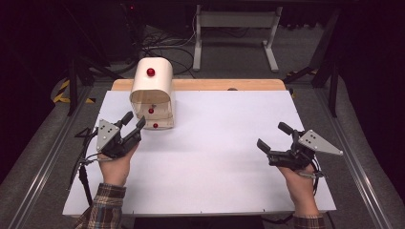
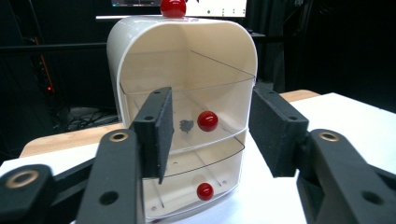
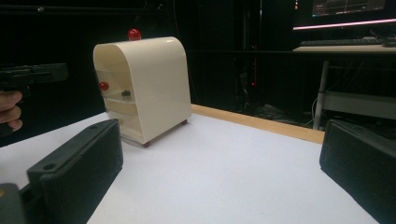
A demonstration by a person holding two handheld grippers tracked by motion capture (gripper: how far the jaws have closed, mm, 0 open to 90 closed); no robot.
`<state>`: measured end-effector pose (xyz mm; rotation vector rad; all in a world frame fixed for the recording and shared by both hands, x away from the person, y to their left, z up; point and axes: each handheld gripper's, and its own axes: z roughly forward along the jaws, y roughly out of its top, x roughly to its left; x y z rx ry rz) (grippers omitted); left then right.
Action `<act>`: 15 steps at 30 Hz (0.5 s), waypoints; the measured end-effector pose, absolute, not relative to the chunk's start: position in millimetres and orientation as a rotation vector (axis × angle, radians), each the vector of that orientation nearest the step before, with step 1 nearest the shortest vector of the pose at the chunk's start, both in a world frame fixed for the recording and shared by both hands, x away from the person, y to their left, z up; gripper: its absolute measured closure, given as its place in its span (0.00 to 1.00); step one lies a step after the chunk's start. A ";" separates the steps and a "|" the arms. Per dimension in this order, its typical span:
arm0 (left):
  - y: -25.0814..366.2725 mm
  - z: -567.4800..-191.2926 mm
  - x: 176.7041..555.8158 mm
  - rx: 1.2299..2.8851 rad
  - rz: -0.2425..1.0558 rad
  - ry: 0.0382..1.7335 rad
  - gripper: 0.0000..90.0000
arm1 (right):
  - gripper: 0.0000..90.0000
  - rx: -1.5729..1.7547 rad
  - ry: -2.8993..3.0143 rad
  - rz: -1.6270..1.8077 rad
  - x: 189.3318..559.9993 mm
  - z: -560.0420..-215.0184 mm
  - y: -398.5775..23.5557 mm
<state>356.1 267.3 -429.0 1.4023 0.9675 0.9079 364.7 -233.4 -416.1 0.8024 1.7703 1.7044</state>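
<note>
Left gripper sat just before cabinet, jaws apart, empty; right gripper well right of cabinet, jaws apart

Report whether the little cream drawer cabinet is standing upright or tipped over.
Upright. The cabinet stands on its small feet on the white table, arched top up, red knob on top, drawers level.

Cream drawer cabinet, clear drawers, red round knobs. Desk top white, far edge tan wood. Both hand-held grippers black: left, right, each with grey plate. Sleeve: brown plaid.
</note>
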 end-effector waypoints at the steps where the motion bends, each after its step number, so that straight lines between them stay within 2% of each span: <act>1: 267.7 -428.4 355.1 1.400 0.907 0.965 0.55 | 0.00 0.803 1.771 1.704 364.8 -416.2 -233.4; 6: 267.5 -427.2 350.9 1.409 0.895 0.968 0.45 | 0.00 0.802 1.771 1.704 364.5 -416.1 -233.5; 15: 271.7 -428.2 343.4 1.415 0.889 0.956 0.35 | 0.00 0.801 1.771 1.703 364.3 -415.9 -233.4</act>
